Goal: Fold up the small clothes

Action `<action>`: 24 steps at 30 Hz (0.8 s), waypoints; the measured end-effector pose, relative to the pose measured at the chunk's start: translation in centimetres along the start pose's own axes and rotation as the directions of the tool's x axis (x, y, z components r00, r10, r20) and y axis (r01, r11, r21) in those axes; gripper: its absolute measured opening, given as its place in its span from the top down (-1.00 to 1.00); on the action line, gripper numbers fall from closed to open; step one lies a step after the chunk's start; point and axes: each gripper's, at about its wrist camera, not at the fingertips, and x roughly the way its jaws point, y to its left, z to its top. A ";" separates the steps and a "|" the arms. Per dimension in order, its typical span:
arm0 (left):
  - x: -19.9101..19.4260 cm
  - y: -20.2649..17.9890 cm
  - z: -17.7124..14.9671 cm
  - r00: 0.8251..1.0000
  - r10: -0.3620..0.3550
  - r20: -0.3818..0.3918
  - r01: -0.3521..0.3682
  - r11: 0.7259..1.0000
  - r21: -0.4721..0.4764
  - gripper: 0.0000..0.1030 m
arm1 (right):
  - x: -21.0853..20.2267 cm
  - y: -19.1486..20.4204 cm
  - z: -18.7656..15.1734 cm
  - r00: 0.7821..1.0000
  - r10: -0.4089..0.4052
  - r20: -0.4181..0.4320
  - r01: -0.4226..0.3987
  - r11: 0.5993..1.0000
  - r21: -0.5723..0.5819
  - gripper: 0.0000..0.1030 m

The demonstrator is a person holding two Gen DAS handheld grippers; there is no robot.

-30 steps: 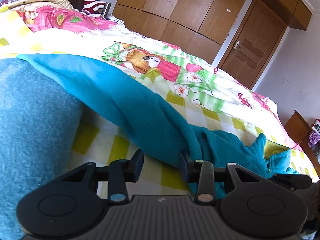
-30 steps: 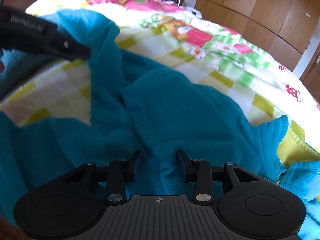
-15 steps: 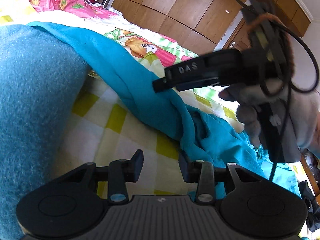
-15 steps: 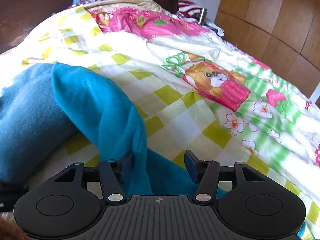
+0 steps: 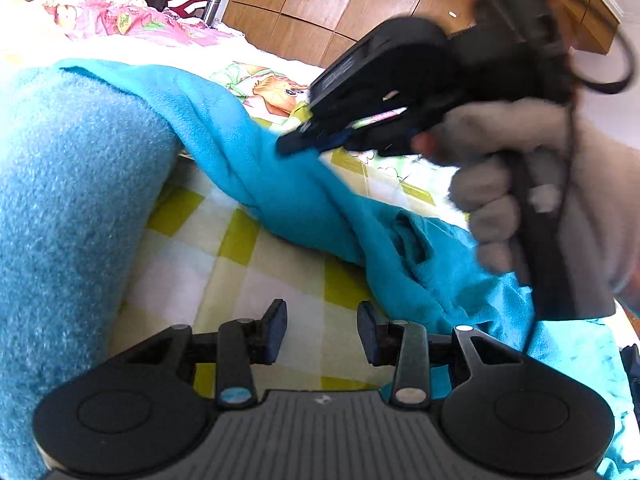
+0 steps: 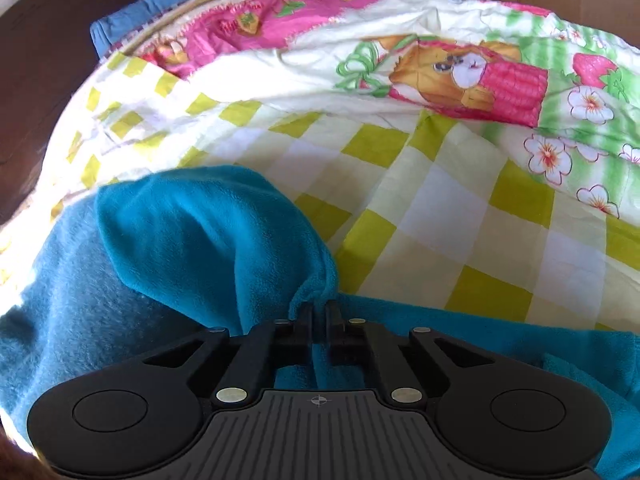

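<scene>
right fingers [image 6: 319, 312] just closed, pinching teal fleece [image 6: 208, 236]; left fingers [image 5: 322, 330] apart, empty.

Bare checked quilt [image 5: 256, 268] lies clear ahead of the left gripper [image 5: 322, 330]; blue fleece [image 5: 280, 184] and the right gripper [image 5: 304, 142] block beyond

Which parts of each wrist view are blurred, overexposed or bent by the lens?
Left wrist view: the right gripper and hand are motion-blurred; the far bedspread is washed out. Right wrist view: sharp, but its checks curve with fisheye distortion.
</scene>
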 end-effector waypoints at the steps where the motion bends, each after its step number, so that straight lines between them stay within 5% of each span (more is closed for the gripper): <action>1: -0.1 -0.1 0.0 1.000 0.001 0.005 -0.001 1.000 0.005 0.01 | -1.4 -0.1 0.1 0.999 0.010 0.043 -0.011 1.000 0.008 0.90; 5: -0.4 -1.2 0.9 1.000 -0.008 0.025 0.007 1.000 0.024 0.01 | -8.3 -2.6 -0.4 0.979 0.057 0.196 -0.080 0.990 0.113 0.91; 8: -0.8 -3.0 2.1 0.997 -0.057 0.058 0.054 0.997 0.064 0.00 | -15.4 -5.7 -2.9 0.938 0.043 0.345 -0.125 0.968 0.218 0.91; 10: -0.8 -4.9 2.6 0.993 -0.096 0.074 0.087 0.990 0.113 -0.04 | -20.1 -8.3 -6.2 0.901 -0.004 0.434 -0.155 0.931 0.330 0.91; 13: 0.0 -8.5 2.3 0.987 -0.148 0.057 0.131 0.965 0.226 -0.17 | -25.2 -11.4 -13.4 0.854 -0.180 0.488 -0.088 0.874 0.477 0.91; 15: 1.9 -11.6 1.2 0.988 -0.151 -0.013 0.146 0.927 0.345 -0.25 | -25.6 -13.6 -18.4 0.867 -0.263 0.424 -0.047 0.803 0.594 0.88; 18: 4.7 -14.9 -1.7 0.986 -0.083 -0.145 0.144 0.863 0.484 -0.24 | -22.6 -15.9 -23.9 0.909 -0.366 0.198 0.146 0.726 0.672 0.78; 21: 5.1 -15.5 -3.6 0.989 -0.033 -0.145 0.108 0.833 0.543 -0.25 | -21.3 -16.1 -26.0 0.918 -0.367 0.149 0.189 0.737 0.648 0.78; 24: 4.9 -15.0 -3.1 0.988 -0.037 -0.149 0.107 0.863 0.494 -0.28 | -22.7 -16.2 -25.6 0.896 -0.375 0.239 0.159 0.772 0.615 0.52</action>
